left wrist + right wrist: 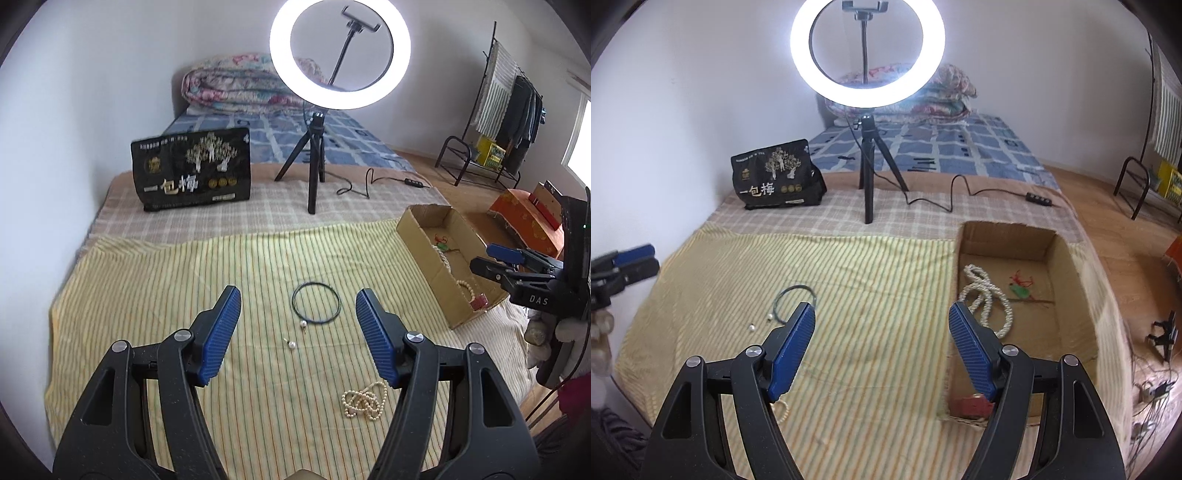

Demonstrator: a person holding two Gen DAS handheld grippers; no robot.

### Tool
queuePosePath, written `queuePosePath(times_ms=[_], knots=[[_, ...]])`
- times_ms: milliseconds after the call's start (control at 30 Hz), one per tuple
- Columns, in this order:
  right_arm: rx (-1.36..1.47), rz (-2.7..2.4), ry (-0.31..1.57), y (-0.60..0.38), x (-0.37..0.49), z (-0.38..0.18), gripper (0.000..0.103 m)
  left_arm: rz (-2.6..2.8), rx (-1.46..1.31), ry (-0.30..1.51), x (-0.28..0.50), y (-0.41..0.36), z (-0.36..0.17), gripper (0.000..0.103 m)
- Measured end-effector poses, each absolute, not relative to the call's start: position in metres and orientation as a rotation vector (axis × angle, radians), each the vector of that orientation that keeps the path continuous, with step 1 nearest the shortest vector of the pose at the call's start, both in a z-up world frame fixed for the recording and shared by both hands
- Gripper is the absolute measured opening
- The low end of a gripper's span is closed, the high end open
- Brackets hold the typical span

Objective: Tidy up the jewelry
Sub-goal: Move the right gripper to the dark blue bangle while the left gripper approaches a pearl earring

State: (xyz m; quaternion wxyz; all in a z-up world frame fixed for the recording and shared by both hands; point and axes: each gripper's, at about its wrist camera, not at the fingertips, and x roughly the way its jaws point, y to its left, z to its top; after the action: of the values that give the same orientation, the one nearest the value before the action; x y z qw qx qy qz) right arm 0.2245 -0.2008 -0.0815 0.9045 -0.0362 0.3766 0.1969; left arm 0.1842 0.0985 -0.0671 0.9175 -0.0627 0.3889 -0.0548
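My left gripper (297,299) is open and empty above the yellow striped cloth (155,280). Between and just beyond its fingers lie a dark ring-shaped bangle (316,303) and two loose pearl earrings (303,325) (291,345). A cream pearl necklace (365,400) lies bunched near its right finger. My right gripper (882,317) is open and empty over the cloth at the left edge of the cardboard box (1067,280). The box holds a pearl necklace (986,299), a green pendant on red cord (1021,290) and a red item (971,404). The bangle (794,301) shows left of my right gripper.
A ring light on a tripod (316,162) stands beyond the cloth with its cable (369,184) trailing right. A black snack bag (192,170) stands at the back left. A folded quilt (236,85) lies by the wall. A clothes rack (509,122) stands at the far right.
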Motion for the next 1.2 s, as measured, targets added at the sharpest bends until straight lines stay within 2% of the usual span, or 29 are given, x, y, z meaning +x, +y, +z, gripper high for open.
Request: queuePosePath(times_ms=[33,67,233,333,467,533,867,1067,1133,1200], knots=[[-0.065,0.407,0.786,-0.198,0.226,-0.083,0.075,-0.112,-0.134,0.811,0.186,0.100,-0.070,0.058],[-0.055,0.402,0.796,-0.194,0.229,-0.085,0.075,-0.114,-0.138,0.828,0.187,0.101,-0.075,0.055],[-0.077,0.373,0.820,-0.176,0.239,-0.094,0.076,-0.130,-0.153,0.885,0.192,0.104,-0.095,0.053],[-0.085,0.377,0.837,-0.164,0.247,-0.102,0.081,-0.137,-0.163,0.924,0.194,0.105,-0.109,0.045],[-0.149,0.385,0.873,-0.146,0.256,-0.115,0.081,-0.146,-0.145,0.973,0.196,0.101,-0.126,0.044],[-0.176,0.394,0.892,-0.139,0.260,-0.121,0.081,-0.153,-0.125,0.985,0.196,0.098,-0.131,0.038],[-0.149,0.443,1.046,-0.117,0.297,-0.163,0.080,-0.193,-0.045,1.069,0.208,0.079,-0.166,0.037],[-0.074,0.492,1.119,-0.102,0.310,-0.181,0.057,-0.194,-0.031,1.116,0.221,0.077,-0.188,0.037],[-0.071,0.506,1.143,-0.095,0.312,-0.188,0.045,-0.192,-0.030,1.129,0.224,0.077,-0.194,0.037],[-0.071,0.507,1.167,-0.089,0.314,-0.196,0.041,-0.190,-0.035,1.141,0.227,0.078,-0.200,0.036]])
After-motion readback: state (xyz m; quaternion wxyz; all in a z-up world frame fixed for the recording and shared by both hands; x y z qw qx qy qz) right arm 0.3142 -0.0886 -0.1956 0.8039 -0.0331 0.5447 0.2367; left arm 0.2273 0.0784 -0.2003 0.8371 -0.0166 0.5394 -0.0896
